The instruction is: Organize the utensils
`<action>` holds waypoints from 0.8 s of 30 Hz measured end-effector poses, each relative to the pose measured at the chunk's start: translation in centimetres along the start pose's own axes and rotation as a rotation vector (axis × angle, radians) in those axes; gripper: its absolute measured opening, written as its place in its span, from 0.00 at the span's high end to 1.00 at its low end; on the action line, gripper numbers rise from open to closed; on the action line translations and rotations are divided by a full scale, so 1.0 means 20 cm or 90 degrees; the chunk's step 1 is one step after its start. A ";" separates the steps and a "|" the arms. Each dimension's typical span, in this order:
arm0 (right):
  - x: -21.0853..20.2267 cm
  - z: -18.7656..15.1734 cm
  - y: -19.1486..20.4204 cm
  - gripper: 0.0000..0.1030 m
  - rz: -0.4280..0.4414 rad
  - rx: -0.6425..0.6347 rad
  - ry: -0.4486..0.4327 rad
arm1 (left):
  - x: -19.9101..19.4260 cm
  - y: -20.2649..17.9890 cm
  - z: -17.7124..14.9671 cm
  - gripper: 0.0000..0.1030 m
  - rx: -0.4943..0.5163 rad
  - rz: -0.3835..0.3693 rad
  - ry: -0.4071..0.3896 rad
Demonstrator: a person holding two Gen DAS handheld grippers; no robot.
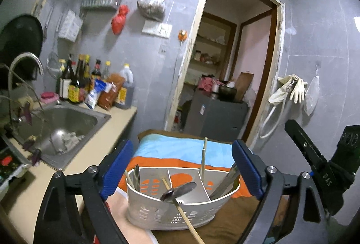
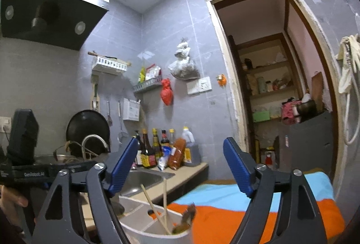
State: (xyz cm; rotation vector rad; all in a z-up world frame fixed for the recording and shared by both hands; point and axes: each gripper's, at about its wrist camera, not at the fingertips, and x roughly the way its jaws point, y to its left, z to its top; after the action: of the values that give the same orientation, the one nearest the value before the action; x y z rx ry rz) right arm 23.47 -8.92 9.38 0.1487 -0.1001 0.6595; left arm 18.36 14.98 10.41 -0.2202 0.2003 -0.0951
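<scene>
A white slotted utensil caddy (image 1: 180,212) with three compartments stands on a cloth of orange, blue and brown bands (image 1: 180,149). In it lean wooden chopsticks (image 1: 203,158), a dark spoon (image 1: 180,191) and metal cutlery (image 1: 227,181); one chopstick (image 1: 189,219) pokes out over the front rim. My left gripper (image 1: 180,167) is open, its blue pads wide on either side of the caddy and touching nothing. In the right wrist view my right gripper (image 2: 182,167) is also open above the caddy (image 2: 146,221), where chopsticks (image 2: 157,208) and a spoon (image 2: 189,214) stick up.
A steel sink (image 1: 65,127) with a tap (image 1: 24,64) is set in the beige counter (image 1: 94,149) on the left. Sauce bottles (image 1: 78,82) crowd the wall behind it. An open doorway (image 1: 236,68) lies ahead, gloves (image 1: 290,88) hang right. The other gripper (image 1: 315,163) shows at the right edge.
</scene>
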 end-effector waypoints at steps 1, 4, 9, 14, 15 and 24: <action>-0.03 0.00 -0.01 0.20 -0.010 0.003 0.006 | -0.01 -0.01 -0.01 0.16 0.006 0.003 -0.006; -0.12 0.01 -0.03 0.15 -0.038 0.010 0.021 | -0.07 -0.07 -0.03 0.10 0.025 0.019 -0.028; -0.27 0.03 -0.07 0.02 -0.080 0.021 0.036 | -0.19 -0.16 -0.11 0.06 0.047 0.045 -0.062; -0.43 0.04 -0.09 0.00 -0.110 0.036 0.054 | -0.26 -0.23 -0.18 0.05 0.056 0.067 -0.061; -0.47 0.04 -0.09 0.00 -0.114 0.038 0.057 | -0.27 -0.25 -0.19 0.05 0.058 0.070 -0.056; -0.78 0.20 -0.06 0.00 -0.138 0.025 0.069 | -0.40 -0.34 -0.27 0.05 0.045 0.049 -0.044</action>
State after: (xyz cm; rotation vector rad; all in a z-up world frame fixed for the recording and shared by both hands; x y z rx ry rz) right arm 11.86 -19.87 10.94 0.1589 0.0329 0.4525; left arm 8.95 8.19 8.19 -0.1446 0.1368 -0.0184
